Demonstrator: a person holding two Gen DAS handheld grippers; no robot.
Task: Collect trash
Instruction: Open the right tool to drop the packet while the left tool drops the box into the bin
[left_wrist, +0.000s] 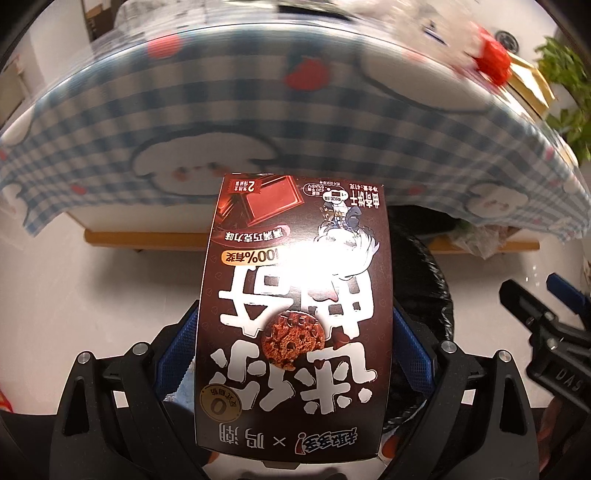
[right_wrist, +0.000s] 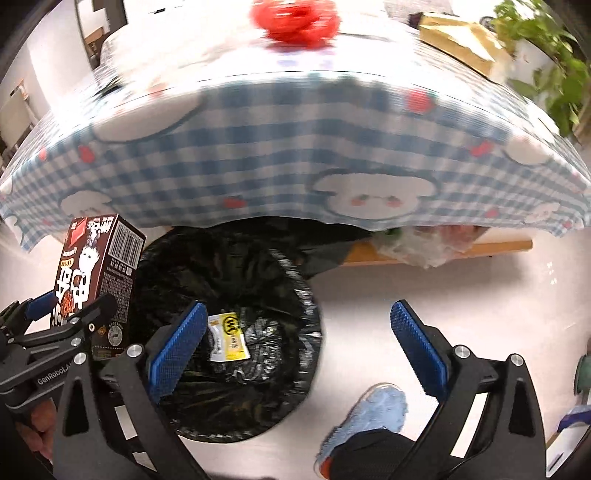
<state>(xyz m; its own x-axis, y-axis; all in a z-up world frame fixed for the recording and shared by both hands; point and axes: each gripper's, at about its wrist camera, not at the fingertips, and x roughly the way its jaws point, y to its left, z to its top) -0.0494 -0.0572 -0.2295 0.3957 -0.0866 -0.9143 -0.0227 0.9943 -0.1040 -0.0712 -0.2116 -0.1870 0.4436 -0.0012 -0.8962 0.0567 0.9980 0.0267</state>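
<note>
A dark brown cookie box (left_wrist: 295, 295) with white lettering fills the left wrist view, and my left gripper (left_wrist: 293, 332) is shut on its sides with the blue pads. The same cookie box (right_wrist: 96, 280) shows at the left of the right wrist view, held beside the black-lined trash bin (right_wrist: 236, 314). A yellow and white sachet (right_wrist: 227, 338) lies at the bottom of the bin. My right gripper (right_wrist: 299, 339) stands wide open over the bin's right rim with nothing between its fingers. In the left wrist view my right gripper (left_wrist: 543, 314) appears at the right edge.
A table with a blue checked cloth (right_wrist: 295, 147) overhangs the bin. On it lie a red crumpled item (right_wrist: 295, 18) and a brown paper bag (right_wrist: 458, 40). A green plant (right_wrist: 546, 55) stands at the far right. A person's blue slipper (right_wrist: 369, 413) rests on the white floor.
</note>
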